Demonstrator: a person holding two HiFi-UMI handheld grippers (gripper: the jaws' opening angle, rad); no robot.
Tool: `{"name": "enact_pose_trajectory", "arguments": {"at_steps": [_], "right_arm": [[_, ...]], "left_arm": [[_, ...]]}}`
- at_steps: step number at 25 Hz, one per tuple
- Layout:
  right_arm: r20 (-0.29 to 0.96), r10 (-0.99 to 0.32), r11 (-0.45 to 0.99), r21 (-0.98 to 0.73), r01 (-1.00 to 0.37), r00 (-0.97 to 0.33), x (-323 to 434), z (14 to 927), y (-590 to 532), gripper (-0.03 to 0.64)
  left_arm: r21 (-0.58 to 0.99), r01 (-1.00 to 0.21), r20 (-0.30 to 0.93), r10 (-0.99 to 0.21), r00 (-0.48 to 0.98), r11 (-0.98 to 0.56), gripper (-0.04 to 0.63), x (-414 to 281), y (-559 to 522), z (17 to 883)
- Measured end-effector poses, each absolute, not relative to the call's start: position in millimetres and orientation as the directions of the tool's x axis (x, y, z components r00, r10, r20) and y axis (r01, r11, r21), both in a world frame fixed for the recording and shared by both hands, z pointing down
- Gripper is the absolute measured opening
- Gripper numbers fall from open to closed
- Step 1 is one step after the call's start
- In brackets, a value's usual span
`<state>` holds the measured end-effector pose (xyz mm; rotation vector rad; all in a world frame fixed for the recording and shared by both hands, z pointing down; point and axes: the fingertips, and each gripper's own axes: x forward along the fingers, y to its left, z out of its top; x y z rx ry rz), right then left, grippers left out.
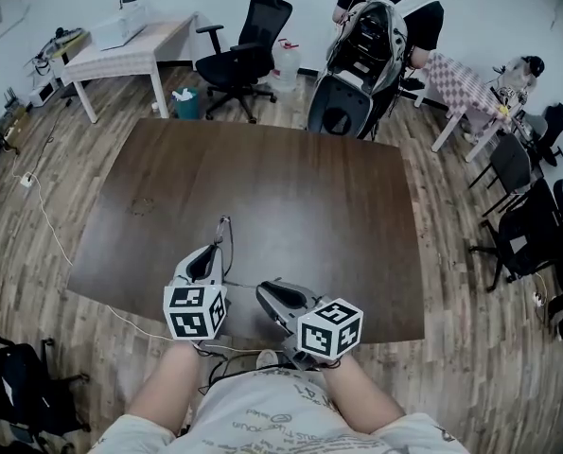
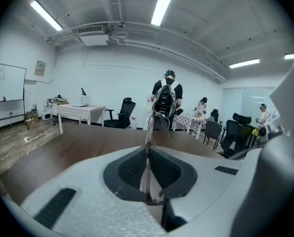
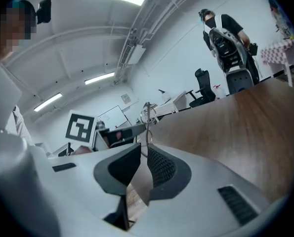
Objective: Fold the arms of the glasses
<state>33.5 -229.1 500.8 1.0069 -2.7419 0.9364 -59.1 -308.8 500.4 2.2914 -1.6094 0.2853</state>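
The person's two bare forearms come up from the lower edge of the head view, the left forearm (image 1: 163,386) and the right forearm (image 1: 368,397), and meet over the near edge of the dark wooden bench (image 1: 309,197). Each ends in a grey gripper with a cube of black-and-white square markers on its back.

The left gripper (image 1: 219,252) points away from the person and a little downward. Its fingers (image 2: 129,169) are pressed together on the glasses (image 2: 149,132). The thin metal frame stands on edge between the pads and sticks out past the tips, above the bench and near its front.

The right gripper (image 1: 262,293) sits just beside the left and is angled across toward it, with its tips near the left gripper's side. Its fingers (image 3: 161,167) are set narrow, with a wedge of bench showing between the pads. A thin wire part of the glasses stands right at their tips, against the right-hand pad. I cannot tell whether the other pad touches it.

As for writing, the pale shirt (image 1: 262,414) has faint print that is too small to read. The marker cube (image 3: 80,127) of the left gripper shows only its square pattern. The whiteboard (image 2: 6,90) on the far wall has no writing I can make out.
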Motion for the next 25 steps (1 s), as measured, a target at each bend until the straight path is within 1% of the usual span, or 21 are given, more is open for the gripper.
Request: {"name": "enact_pose_trajectory", "arguments": {"at_steps": [2, 5, 10, 13, 19, 25], "right_arm": [[0.291, -0.543, 0.589, -0.537, -0.604, -0.788, 34.7, 513.3, -224.9, 0.052], [0.300, -0.548, 0.545, -0.580, -0.605, -0.781, 43.0, 527.5, -228.2, 0.052], [0.269, -0.601, 0.466, -0.646, -0.604, -0.752, 64.2, 531.6, -242.7, 0.052], [0.249, -0.610, 0.448, -0.674, -0.587, -0.752, 71.0, 531.1, -248.3, 0.054], [0.144, -0.601, 0.464, -0.738, -0.490, -0.786, 68.8, 521.7, -252.0, 0.054], [0.126, -0.644, 0.418, -0.769, -0.484, -0.755, 83.8, 523.3, -260.8, 0.044]], "left_arm": [[0.211, -0.935, 0.333, -0.878, 0.344, -0.286, 0.035, -60.3, -312.9, 497.2], [0.280, -0.922, 0.327, -0.876, 0.355, -0.268, 0.035, -58.8, -317.2, 495.4], [0.356, -0.899, 0.315, -0.872, 0.374, -0.257, 0.035, -54.9, -318.8, 497.8], [0.406, -0.878, 0.316, -0.863, 0.395, -0.253, 0.035, -49.7, -321.8, 500.7], [0.433, -0.862, 0.327, -0.845, 0.423, -0.263, 0.035, -44.7, -328.8, 508.3], [0.445, -0.844, 0.342, -0.814, 0.470, -0.300, 0.035, -26.3, -329.5, 514.7]]}}
